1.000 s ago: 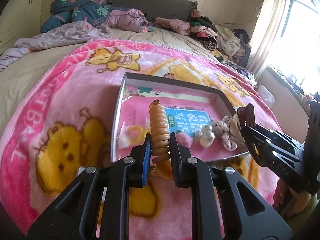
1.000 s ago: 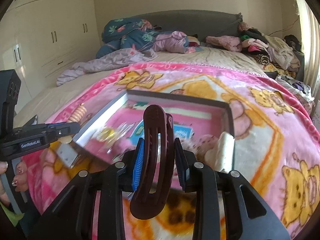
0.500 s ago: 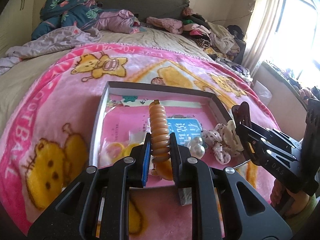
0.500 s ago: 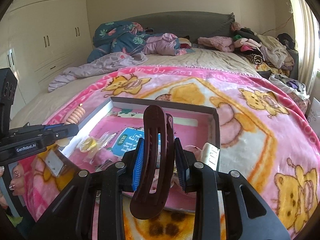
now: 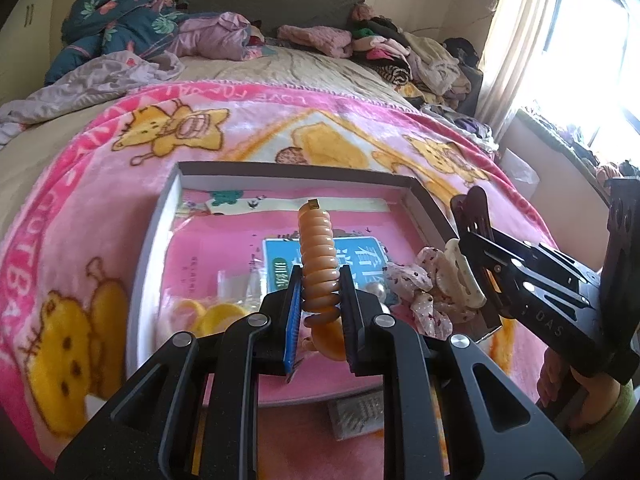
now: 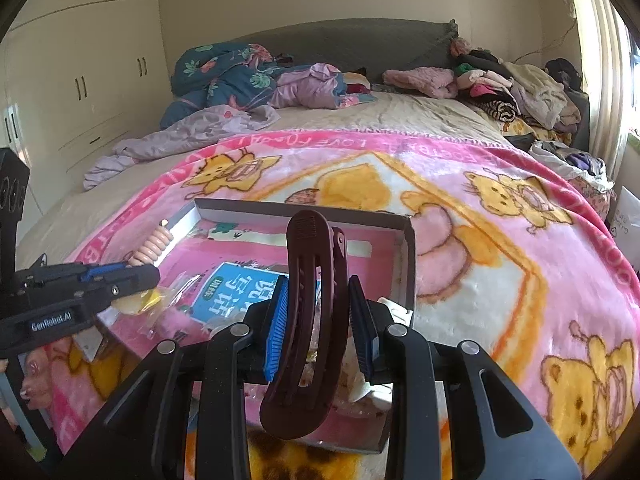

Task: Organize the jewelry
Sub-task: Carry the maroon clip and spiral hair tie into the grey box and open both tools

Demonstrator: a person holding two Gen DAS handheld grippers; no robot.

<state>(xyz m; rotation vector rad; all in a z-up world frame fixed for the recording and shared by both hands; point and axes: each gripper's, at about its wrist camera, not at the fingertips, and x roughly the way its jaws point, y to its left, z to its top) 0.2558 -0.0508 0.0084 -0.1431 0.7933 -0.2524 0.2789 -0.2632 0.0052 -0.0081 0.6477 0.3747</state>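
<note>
Nearest the left wrist camera, the left gripper (image 5: 320,300) is clamping an orange coiled hair tie (image 5: 318,256) between its pads, the coil standing upright above the jaws. The right gripper (image 6: 320,320) is pinching a dark maroon hair clip (image 6: 310,320), upright as well, its jaws narrowly apart around it. "GenRobot.AI" is showing in white on the side of the left gripper in the right wrist view.

Both are hanging over a shallow box (image 5: 280,170) with a pink floor, lying on a pink cartoon blanket (image 6: 500,260) on the bed (image 6: 400,116). In the box are lying a blue card with white Chinese characters (image 5: 360,256), a floral scrunchie (image 5: 420,292), a cream claw clip (image 5: 460,272), pearly beads and something yellow.

Farther off, the blanket's border is reading "LOVE FOOTBALL", upside down. Beyond it, clothes (image 6: 520,88) are lying heaped by the headboard.
</note>
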